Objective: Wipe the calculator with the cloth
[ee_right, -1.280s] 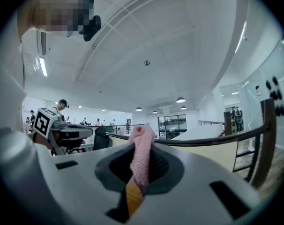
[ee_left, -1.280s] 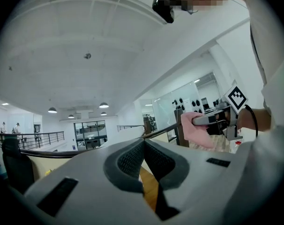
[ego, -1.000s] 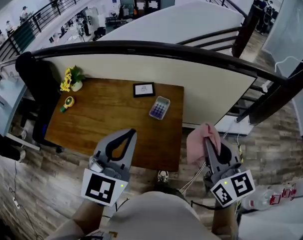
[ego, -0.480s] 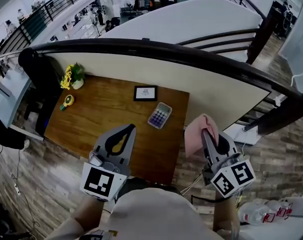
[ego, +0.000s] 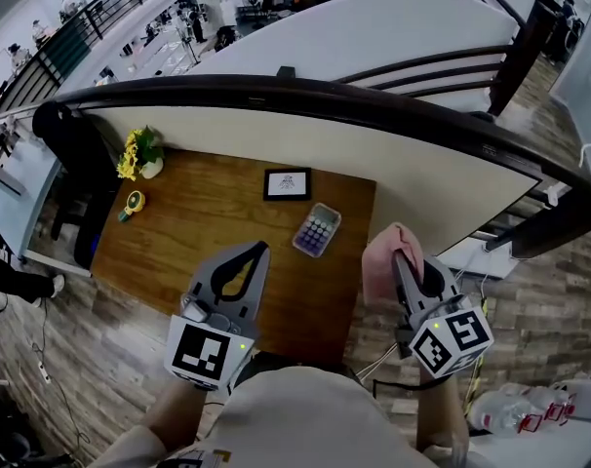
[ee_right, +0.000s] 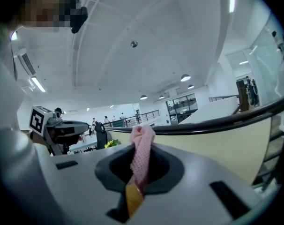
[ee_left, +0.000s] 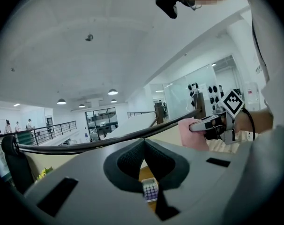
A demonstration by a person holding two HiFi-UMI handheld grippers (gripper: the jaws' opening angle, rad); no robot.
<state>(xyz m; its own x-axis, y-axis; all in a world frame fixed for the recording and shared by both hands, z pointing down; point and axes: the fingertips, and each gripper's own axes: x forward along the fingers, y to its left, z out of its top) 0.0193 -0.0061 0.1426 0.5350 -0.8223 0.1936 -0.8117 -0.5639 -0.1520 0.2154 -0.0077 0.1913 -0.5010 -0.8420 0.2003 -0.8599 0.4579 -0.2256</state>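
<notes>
A pale purple calculator [ego: 317, 230] lies on the right part of the brown wooden table [ego: 208, 242]; it also shows small between the left jaws as calculator [ee_left: 150, 190]. A pink cloth [ego: 388, 259] hangs from my right gripper [ego: 405, 254], which is shut on it and held off the table's right edge. In the right gripper view the cloth [ee_right: 141, 156] sticks up between the jaws. My left gripper [ego: 258, 252] is shut and empty, over the table's near edge, short of the calculator.
A small framed picture [ego: 287, 183] stands behind the calculator. A pot of yellow flowers [ego: 139, 153] and a small yellow-green object [ego: 132, 203] sit at the table's left end. A curved dark handrail [ego: 325, 91] runs behind the table. A dark chair [ego: 76, 149] stands at the left.
Both grippers have shifted slightly forward toward the table; the view has shifted a little. The cloth stays held in the right gripper.
</notes>
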